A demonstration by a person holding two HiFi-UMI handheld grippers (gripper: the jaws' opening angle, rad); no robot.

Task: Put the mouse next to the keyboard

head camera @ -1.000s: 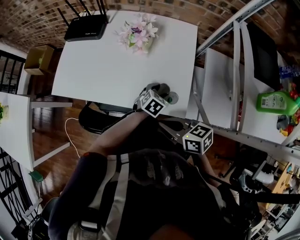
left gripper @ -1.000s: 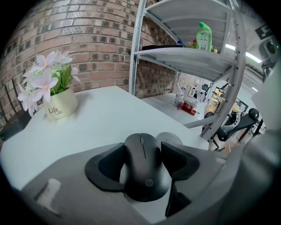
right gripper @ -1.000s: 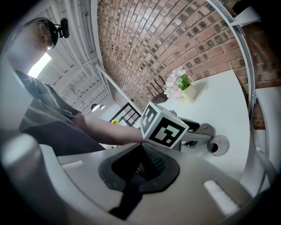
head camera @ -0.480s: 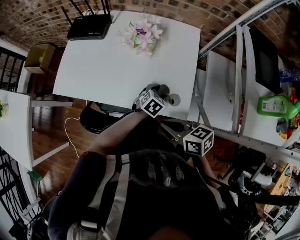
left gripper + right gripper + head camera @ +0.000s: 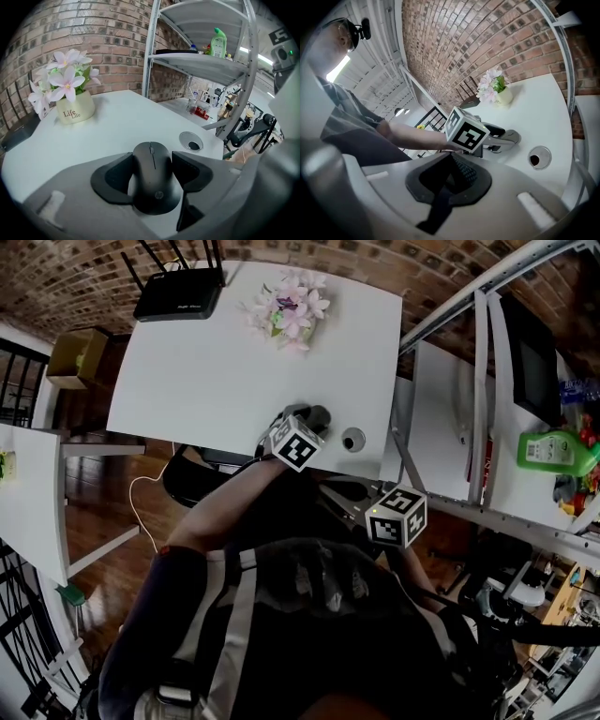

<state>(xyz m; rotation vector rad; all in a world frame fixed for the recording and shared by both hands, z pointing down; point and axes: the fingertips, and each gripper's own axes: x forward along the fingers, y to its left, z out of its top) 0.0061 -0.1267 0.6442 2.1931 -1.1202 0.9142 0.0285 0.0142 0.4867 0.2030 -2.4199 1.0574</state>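
White table (image 5: 216, 381) holds a flower pot (image 5: 292, 309), router (image 5: 178, 294) and mouse (image 5: 153, 178).

A white table (image 5: 206, 381) fills the head view's upper middle. A black router (image 5: 178, 294) sits at its top left and a flower pot (image 5: 292, 310) at top centre. A green bottle (image 5: 558, 448) lies on the shelf (image 5: 441, 427) at far right.

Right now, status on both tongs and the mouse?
Left tongs shut on mouse, over table's near edge. Right tongs shut, empty, off the table. No keyboard in view.

The left claw (image 5: 312, 418) is held over the near edge of the white table (image 5: 206, 371), beside a cable hole (image 5: 353, 439); a router (image 5: 176, 296) and flowers (image 5: 292, 307) are set at the far edge.
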